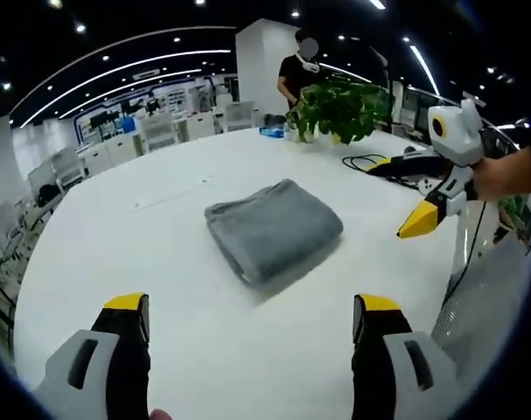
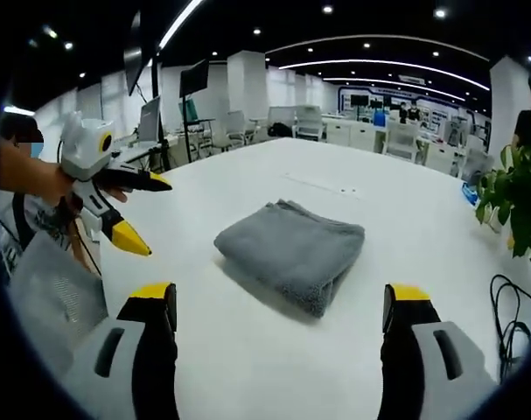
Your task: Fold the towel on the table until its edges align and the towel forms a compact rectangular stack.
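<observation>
— Nearest the lens: left gripper (image 1: 250,317) hovering short of the towel (image 1: 274,229), yellow-tipped jaws spread wide, gripping nothing.

— And the towel itself?

— Lying folded into a compact grey rectangle on the white table (image 1: 160,236), roughly mid-surface, edges close to aligned, clear of both tools.

— Seen from the other side?

— Right gripper (image 2: 279,317) likewise hanging just short of the towel (image 2: 291,249), jaws parted wide, nothing between them.

— Crossing into each other's views?

— Yes. Showing right of the towel in the left gripper view: right gripper (image 1: 431,210), white body, yellow tips apart, gripped by a hand (image 1: 501,173). Showing left of the towel in the right gripper view: left gripper (image 2: 147,210), jaws splayed, held by a hand (image 2: 29,179).

— Anything else near the towel?

— Potted plant (image 1: 339,107) sitting at the table's far edge beyond the towel in the left gripper view, black cable (image 1: 370,162) trailing beside it. Person in a dark top (image 1: 300,70) standing behind the plant. Office desks and chairs (image 2: 370,131) stretching beyond the table.
</observation>
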Demonstrator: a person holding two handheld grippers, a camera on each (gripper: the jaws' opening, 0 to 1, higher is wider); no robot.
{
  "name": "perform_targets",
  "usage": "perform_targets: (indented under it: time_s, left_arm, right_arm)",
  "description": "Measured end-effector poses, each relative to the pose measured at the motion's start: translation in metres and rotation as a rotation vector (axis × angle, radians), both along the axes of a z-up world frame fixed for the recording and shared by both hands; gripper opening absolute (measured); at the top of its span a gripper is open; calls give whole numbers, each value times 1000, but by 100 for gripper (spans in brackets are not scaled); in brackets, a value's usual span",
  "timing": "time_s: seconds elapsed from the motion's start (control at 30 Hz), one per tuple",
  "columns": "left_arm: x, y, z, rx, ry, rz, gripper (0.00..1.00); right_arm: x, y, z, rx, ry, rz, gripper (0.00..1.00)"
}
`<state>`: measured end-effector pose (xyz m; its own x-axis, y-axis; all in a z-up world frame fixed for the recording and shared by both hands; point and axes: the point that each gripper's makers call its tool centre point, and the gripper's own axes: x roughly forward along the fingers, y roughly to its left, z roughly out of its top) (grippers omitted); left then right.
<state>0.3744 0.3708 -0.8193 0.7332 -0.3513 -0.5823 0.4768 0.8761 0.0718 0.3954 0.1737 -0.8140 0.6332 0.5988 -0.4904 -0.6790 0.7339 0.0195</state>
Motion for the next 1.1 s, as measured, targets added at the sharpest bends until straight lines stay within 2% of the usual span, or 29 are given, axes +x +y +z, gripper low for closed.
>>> perform_targets:
  time_s: [0.17,0.37,0.43,0.53,0.6,0.8,1.1]
  left_arm:
    - [-1,2,3,4,-28,-6,99]
    - [-21,-1,10,11,-73,-5,99]
    - [-29,2,7,-15,-69,15,99]
    - [-35,7,3,-6,-75,21,99]
    - [-40,6,1,-28,-70,21,99]
    - [-48,6,1,-16,-82,-2,99]
    - [-62,11,-2,-9,-69,-13,99]
  right_arm:
    - [-13,1,-3,-25,-14,-2,99]
    - [-24,-7,-4,-21,-16,-54,99]
    - [-29,-11,-4,-26,-11,-71,99]
    - [-37,-13,-5,-28,-12,-83,99]
    - [-46,-10,-4,-30,-20,-75,99]
    - [-50,-13,-10,-38,-11,-80,99]
    - [-79,-4,2,-51,-19,-81,99]
